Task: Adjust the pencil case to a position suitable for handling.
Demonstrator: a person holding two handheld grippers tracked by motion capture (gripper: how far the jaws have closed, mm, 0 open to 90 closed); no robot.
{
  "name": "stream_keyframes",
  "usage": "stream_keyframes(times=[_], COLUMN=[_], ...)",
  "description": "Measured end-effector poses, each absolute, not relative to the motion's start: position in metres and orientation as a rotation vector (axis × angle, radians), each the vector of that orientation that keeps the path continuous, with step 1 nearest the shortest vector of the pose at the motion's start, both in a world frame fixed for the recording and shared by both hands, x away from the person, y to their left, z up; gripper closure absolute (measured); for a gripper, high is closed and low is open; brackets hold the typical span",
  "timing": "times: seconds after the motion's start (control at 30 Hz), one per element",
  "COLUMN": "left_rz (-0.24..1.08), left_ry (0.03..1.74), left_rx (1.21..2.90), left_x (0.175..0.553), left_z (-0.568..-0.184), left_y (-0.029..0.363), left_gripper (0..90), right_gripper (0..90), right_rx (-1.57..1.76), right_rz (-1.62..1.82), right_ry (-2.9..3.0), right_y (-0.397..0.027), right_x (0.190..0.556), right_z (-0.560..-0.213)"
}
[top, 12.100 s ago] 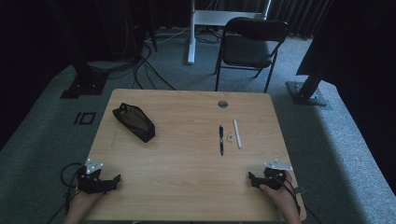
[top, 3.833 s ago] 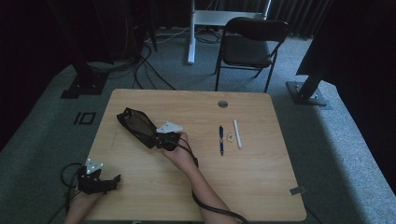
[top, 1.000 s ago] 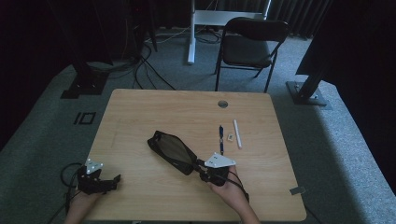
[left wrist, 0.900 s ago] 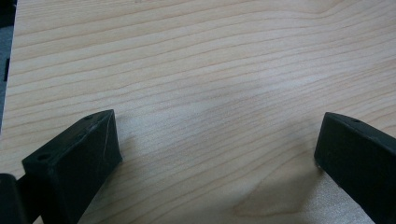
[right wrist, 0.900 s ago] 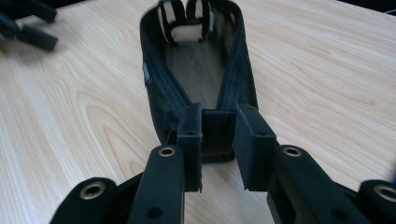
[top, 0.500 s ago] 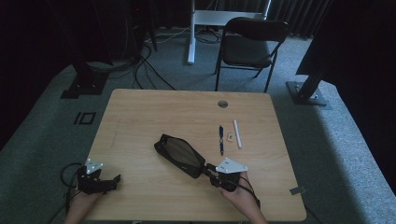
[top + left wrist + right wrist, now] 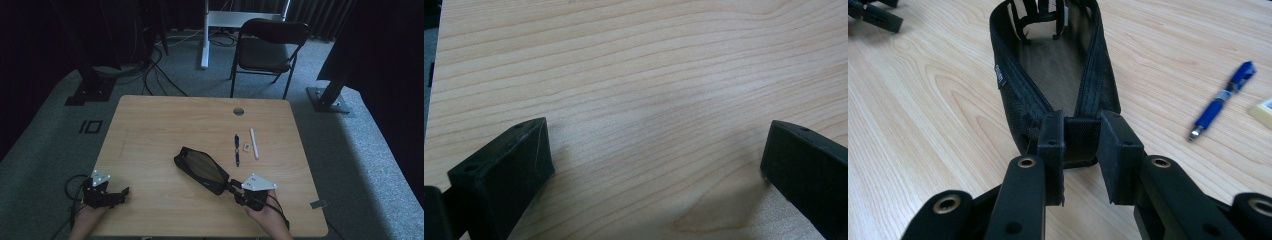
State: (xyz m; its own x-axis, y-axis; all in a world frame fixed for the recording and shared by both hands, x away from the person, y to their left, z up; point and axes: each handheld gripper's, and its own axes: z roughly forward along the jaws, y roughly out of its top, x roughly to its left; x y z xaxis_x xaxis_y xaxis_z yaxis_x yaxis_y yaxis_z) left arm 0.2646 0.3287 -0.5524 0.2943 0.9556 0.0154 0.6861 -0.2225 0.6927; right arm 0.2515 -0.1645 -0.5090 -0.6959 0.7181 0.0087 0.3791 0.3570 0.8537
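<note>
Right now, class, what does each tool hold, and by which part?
Right tool grips the black mesh pouch by its near end; left tool holds nothing.

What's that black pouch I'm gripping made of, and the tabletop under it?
The pouch looks like soft black mesh fabric with woven webbing edges: fine weave texture, a zip track and a limp shape. The right tongs are shut on its end. The table looks like matte light wood or wood-look laminate, with printed-looking grain; I can't tell which.
</note>
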Motion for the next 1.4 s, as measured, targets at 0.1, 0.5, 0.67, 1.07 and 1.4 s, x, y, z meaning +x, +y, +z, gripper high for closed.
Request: stream_keyframes(times=[0.1, 0.5, 0.67, 1.07, 1.4], left_rz=[0.605, 0.605, 0.605, 0.605, 0.605], left_ry=[1.459, 1.46, 1.459, 1.459, 1.459], left_rx=[1.99, 1.989, 1.99, 1.99, 1.99], left_x=[0.265, 0.265, 0.265, 0.265, 0.265], left_z=[-0.552, -0.552, -0.552, -0.552, -0.552], left_y=[0.329, 0.329, 0.329, 0.329, 0.329], left_gripper=[0.2, 0.2, 0.2, 0.2, 0.2], right_gripper=[73.0, 72.9, 72.9, 72.8, 72.2], right_rx=[0.971, 1.005, 1.023, 1.07, 1.115], right_rz=[1.261, 1.247, 1.225, 1.217, 1.229], right_ry=[2.255, 2.235, 2.225, 2.208, 2.179], right_y=[-0.172, -0.198, -0.21, -0.231, -0.25], right_x=[0.246, 0.231, 0.224, 0.219, 0.214], right_z=[-0.508, -0.508, -0.507, -0.508, -0.507])
